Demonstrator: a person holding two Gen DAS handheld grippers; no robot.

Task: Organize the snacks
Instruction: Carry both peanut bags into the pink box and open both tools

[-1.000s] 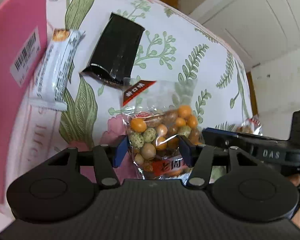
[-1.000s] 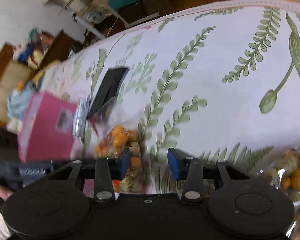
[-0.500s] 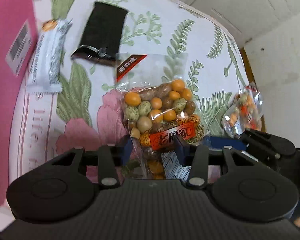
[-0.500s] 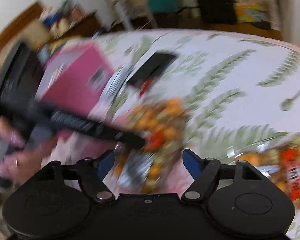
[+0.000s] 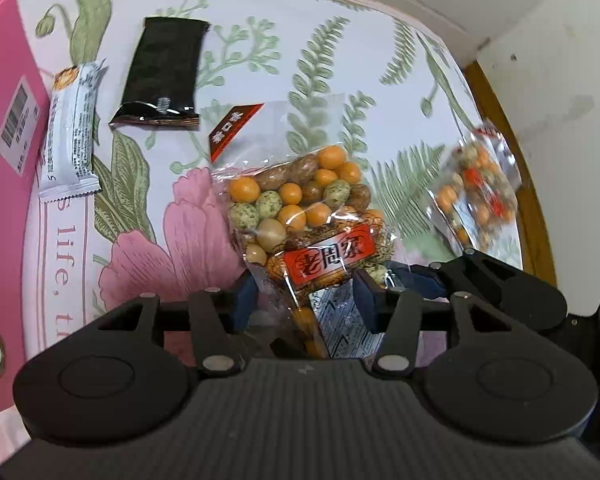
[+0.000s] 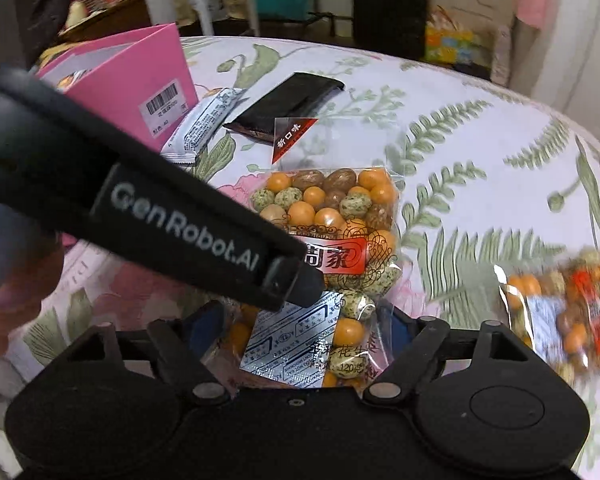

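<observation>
A clear bag of coated peanuts (image 5: 300, 216) with a red label lies on the flowered tablecloth. My left gripper (image 5: 304, 300) pinches the bag's near part, which narrows between the blue pads; its jaws are opening. In the right wrist view one left fingertip (image 6: 296, 280) rests over the label of the peanut bag (image 6: 332, 208). My right gripper (image 6: 304, 320) straddles the bag's near end with its jaws opening wide; its pads stand clear of the plastic. A second peanut bag (image 5: 476, 188) (image 6: 572, 312) lies blurred at the right.
A white wrapped bar (image 5: 70, 132) (image 6: 208, 120) and a black packet (image 5: 162, 76) (image 6: 288, 100) lie beyond the bag. A pink box (image 5: 4, 200) (image 6: 136, 80) stands at the left. A hand (image 6: 4, 300) holds the left gripper. The table's edge curves close on the right.
My right gripper swung left from the fern print to the peanut bag and opened wide. The left gripper drew back a little along the bag and rolled.
</observation>
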